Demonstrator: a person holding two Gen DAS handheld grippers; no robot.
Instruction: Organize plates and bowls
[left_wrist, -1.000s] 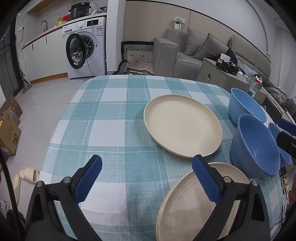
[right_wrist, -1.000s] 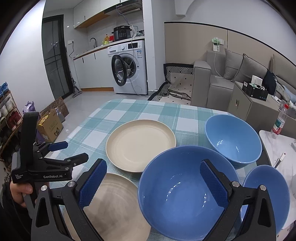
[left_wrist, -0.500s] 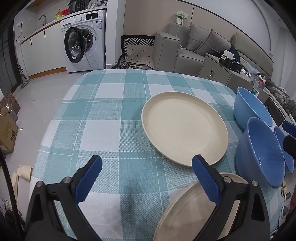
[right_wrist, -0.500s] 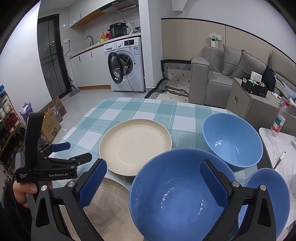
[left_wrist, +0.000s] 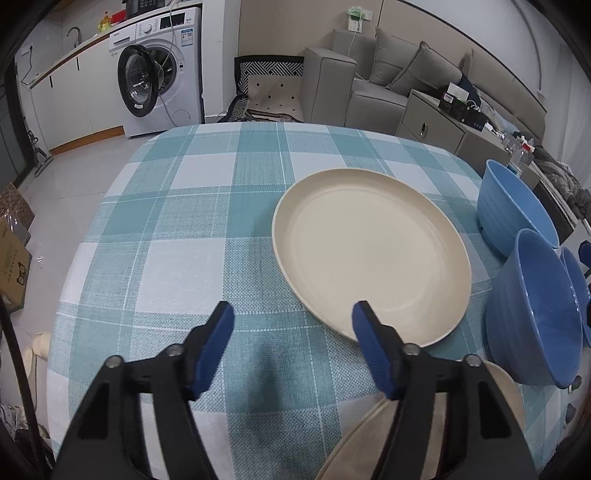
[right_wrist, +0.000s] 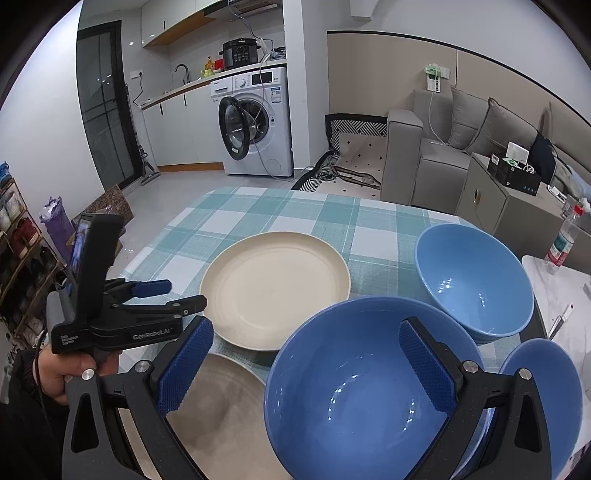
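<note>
A cream plate (left_wrist: 373, 254) lies on the checked table (left_wrist: 184, 229); it also shows in the right wrist view (right_wrist: 275, 288). A second cream plate (left_wrist: 436, 435) lies at the near edge, under my left gripper's right finger; in the right wrist view it (right_wrist: 218, 410) sits near left. Three blue bowls stand at the right: a far one (right_wrist: 476, 280), a near big one (right_wrist: 362, 391) and a small one (right_wrist: 539, 398). My left gripper (left_wrist: 291, 347) is open and empty over the cloth, and shows in the right wrist view (right_wrist: 166, 295). My right gripper (right_wrist: 303, 369) is open over the near bowl.
The table's left and near edges drop to the floor. A washing machine (right_wrist: 255, 122), a grey sofa (right_wrist: 461, 147) and a side cabinet (right_wrist: 506, 199) stand beyond the table. A white side table with a bottle (right_wrist: 561, 240) is at the right.
My left gripper has moved forward toward the far cream plate and its jaws have narrowed. My right gripper has lifted and moved slightly forward over the near bowl.
</note>
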